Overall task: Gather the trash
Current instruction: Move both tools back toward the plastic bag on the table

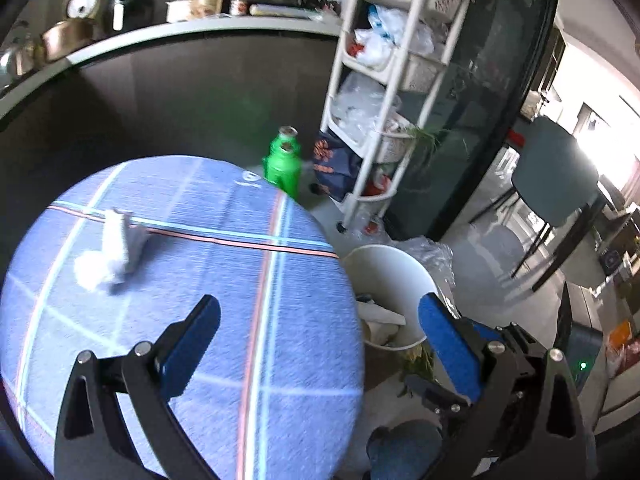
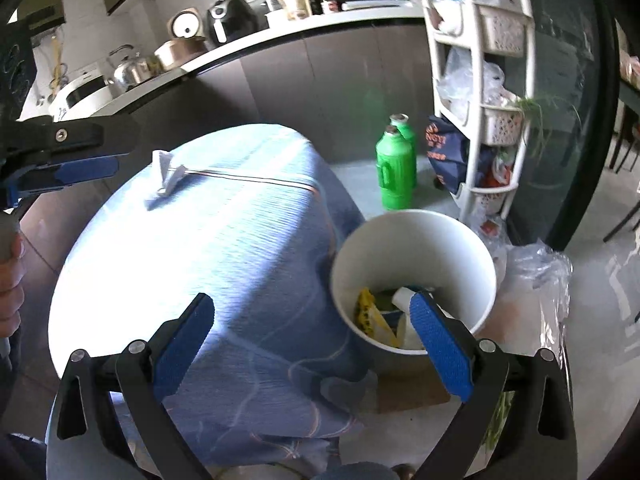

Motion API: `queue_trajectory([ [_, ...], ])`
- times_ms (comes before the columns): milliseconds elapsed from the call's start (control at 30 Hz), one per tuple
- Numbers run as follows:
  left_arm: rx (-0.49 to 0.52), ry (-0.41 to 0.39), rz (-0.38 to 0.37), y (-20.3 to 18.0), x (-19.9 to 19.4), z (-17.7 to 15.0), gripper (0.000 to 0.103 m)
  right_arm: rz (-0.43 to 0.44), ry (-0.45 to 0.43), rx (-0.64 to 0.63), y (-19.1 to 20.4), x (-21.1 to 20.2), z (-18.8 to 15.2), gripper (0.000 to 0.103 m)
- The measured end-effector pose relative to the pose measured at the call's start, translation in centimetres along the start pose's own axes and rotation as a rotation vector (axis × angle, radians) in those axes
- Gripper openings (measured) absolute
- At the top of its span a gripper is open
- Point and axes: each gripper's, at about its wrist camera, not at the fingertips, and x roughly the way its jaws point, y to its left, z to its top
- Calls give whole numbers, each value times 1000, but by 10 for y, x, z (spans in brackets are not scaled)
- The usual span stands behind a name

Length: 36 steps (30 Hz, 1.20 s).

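A kitchen corner holds a round table [image 1: 280, 264] under ribbed blue plaid cloth. On its left lies crumpled white tissue [image 1: 110, 254], soft and light; a careless pinch could snag the cloth. Both the left gripper [image 1: 320, 322] and right gripper [image 2: 312, 318] gape empty. The smooth white bin [image 2: 416, 240] stands right, partly filled.

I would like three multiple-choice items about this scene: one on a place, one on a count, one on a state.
1. Where is the crumpled white paper?
A. on the blue tablecloth
B. inside the white bin
C. on the floor

2. How many green bottles stand on the floor?
A. one
B. two
C. four

3. How is the left claw?
A. shut on paper
B. shut, empty
C. open, empty

Answers:
1 A, it lies on the cloth.
2 B, two stand together by the rack.
3 C, fingers wide apart, nothing between.
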Motion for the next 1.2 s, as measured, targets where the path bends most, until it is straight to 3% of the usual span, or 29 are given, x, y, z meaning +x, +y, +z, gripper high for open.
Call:
queue_trajectory([
  [300,-33,-56,81,31,-55,-17,99,32,-21,-88,49,-17,11,94],
  [633,-114,-71,131,80,-86,-37,99,87,4,-198,102,-15,17,94],
  [900,-237,-37,197,144,-91,-56,99,111,12,-286,138,-5,36,94],
  [1200,-347,-14,195,214,-81,-72,99,162,18,-288,173,38,79,93],
])
